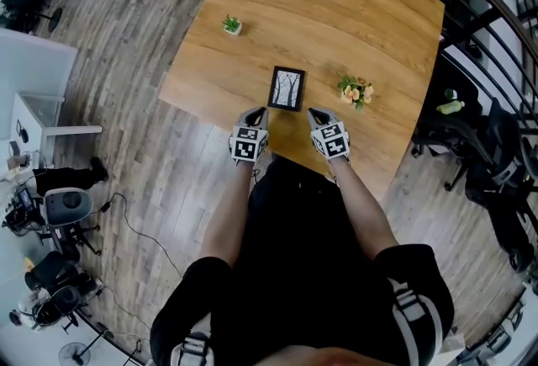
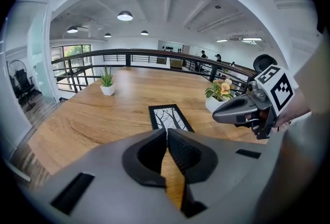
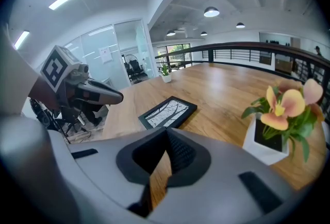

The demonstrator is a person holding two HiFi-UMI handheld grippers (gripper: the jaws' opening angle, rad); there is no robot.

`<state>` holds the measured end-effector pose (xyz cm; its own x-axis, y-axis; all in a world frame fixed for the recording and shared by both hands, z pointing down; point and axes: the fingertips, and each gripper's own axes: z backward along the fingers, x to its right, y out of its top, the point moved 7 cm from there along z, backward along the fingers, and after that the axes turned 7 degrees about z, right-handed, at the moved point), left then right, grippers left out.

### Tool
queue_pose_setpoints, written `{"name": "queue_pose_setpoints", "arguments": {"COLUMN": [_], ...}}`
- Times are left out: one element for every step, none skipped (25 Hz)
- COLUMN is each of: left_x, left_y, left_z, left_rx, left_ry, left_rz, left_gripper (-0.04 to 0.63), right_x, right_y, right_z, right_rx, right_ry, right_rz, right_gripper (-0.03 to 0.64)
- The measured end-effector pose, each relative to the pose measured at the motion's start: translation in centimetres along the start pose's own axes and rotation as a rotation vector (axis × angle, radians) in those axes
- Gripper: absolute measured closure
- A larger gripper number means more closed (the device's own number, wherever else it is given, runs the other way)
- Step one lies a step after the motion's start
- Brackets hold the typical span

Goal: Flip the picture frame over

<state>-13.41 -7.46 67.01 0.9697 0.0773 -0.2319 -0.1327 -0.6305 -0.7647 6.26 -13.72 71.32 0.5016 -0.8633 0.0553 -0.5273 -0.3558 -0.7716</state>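
Head view: the picture frame is seen lying flat on the table with its tree print facing up. It lies just beyond the left gripper and the right gripper, which are held at the near edge on either side of it. This lie fits both a frame due to be turned face down and one already turned face up.

Left gripper view: the jaws are shown pressed together with nothing between them. The frame lies just beyond.

Right gripper view: the jaws are likewise closed and empty. The frame lies beyond, slightly left, apart from them.
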Motion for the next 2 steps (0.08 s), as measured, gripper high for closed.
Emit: {"name": "queue_pose_setpoints", "arguments": {"left_x": [-0.12,-0.25], "left_y": [-0.07,-0.14], "left_z": [0.05,0.11], "left_rx": [-0.001,-0.003], "left_ry": [0.002,0.003], "left_rz": [0.001,0.002], "left_gripper": [0.566,0.566], "right_x": [-0.06,-0.12], "right_y": [-0.01,-0.02], "right_z": [-0.06,-0.12], "right_rx": [-0.001,-0.001], "right_ry": [0.000,0.000], "right_rz": [0.000,-0.001], "right_gripper": [0.611,0.611]}}
